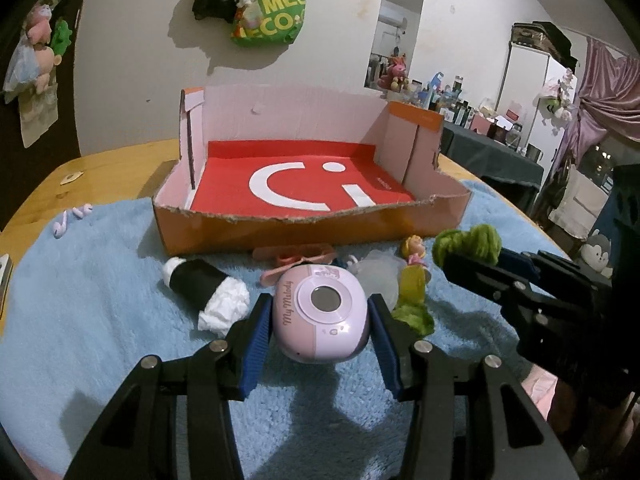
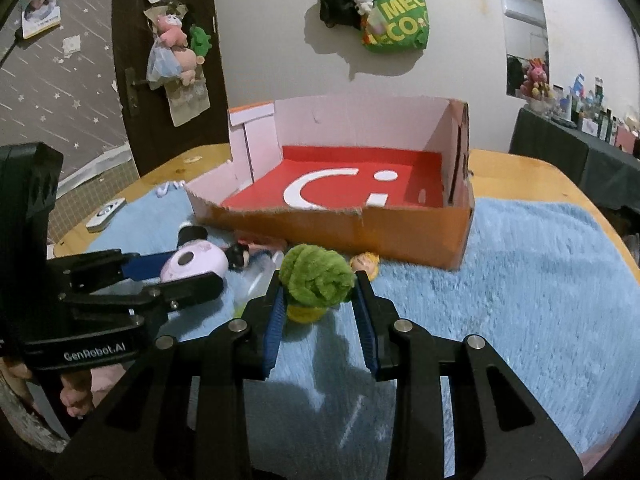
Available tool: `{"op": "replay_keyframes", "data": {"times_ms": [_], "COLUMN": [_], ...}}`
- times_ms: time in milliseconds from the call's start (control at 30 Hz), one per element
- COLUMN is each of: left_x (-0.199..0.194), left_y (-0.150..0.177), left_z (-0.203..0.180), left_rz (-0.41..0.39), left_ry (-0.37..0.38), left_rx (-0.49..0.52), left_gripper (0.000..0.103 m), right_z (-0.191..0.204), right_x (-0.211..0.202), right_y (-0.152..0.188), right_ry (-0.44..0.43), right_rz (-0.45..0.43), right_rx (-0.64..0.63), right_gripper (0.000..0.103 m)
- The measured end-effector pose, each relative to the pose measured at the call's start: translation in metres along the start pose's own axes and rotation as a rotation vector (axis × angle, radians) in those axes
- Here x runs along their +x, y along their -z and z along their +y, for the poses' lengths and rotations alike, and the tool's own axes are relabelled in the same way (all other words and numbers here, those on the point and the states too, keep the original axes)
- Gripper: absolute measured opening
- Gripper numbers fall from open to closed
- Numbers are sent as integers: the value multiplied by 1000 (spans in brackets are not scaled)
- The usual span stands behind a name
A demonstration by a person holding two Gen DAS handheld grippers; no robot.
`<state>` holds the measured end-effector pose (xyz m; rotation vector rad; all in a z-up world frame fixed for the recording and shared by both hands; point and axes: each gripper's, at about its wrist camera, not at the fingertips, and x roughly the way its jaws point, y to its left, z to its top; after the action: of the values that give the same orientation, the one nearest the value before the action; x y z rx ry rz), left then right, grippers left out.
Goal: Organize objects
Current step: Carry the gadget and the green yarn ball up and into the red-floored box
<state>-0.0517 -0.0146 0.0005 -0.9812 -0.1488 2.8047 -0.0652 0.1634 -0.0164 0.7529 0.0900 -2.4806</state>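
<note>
An open orange cardboard box (image 1: 280, 230) with a red floor stands on a blue fluffy mat; it also shows in the right wrist view (image 2: 360, 236). My left gripper (image 1: 320, 316) is shut on a pink "My Melody" toy camera (image 1: 320, 312), just above the mat. It shows in the right wrist view (image 2: 176, 276) with the camera (image 2: 192, 264). My right gripper (image 2: 320, 300) is shut on a green fuzzy toy plant (image 2: 316, 280) with a yellow pot. It appears in the left wrist view (image 1: 472, 256) with the plant (image 1: 468, 244).
In front of the box lie a black-and-white plush roll (image 1: 204, 288), a pink bow (image 1: 296, 260), a blonde doll (image 1: 416, 276), a clear bottle (image 1: 376, 276) and a dark-haired doll (image 2: 240, 256). White earphones (image 1: 72, 216) and a white remote (image 2: 106, 214) lie at the left.
</note>
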Motion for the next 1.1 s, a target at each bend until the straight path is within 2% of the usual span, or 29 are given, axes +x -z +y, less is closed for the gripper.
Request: {"op": "replay_keyframes", "data": {"times_ms": [500, 1100], "left_x": [-10, 22], "left_y": [-44, -89], "left_z": [5, 22], "left_rz": [-52, -14], "left_ry": [-7, 5], "left_rx": [32, 33], "left_gripper": [50, 50], "right_z": [-4, -24], "right_x": [6, 42], "right_y": [-35, -69], "right_ry": [-19, -27], "right_rz": [-23, 19], "right_rx": [-9, 5], "right_gripper": [31, 31]}}
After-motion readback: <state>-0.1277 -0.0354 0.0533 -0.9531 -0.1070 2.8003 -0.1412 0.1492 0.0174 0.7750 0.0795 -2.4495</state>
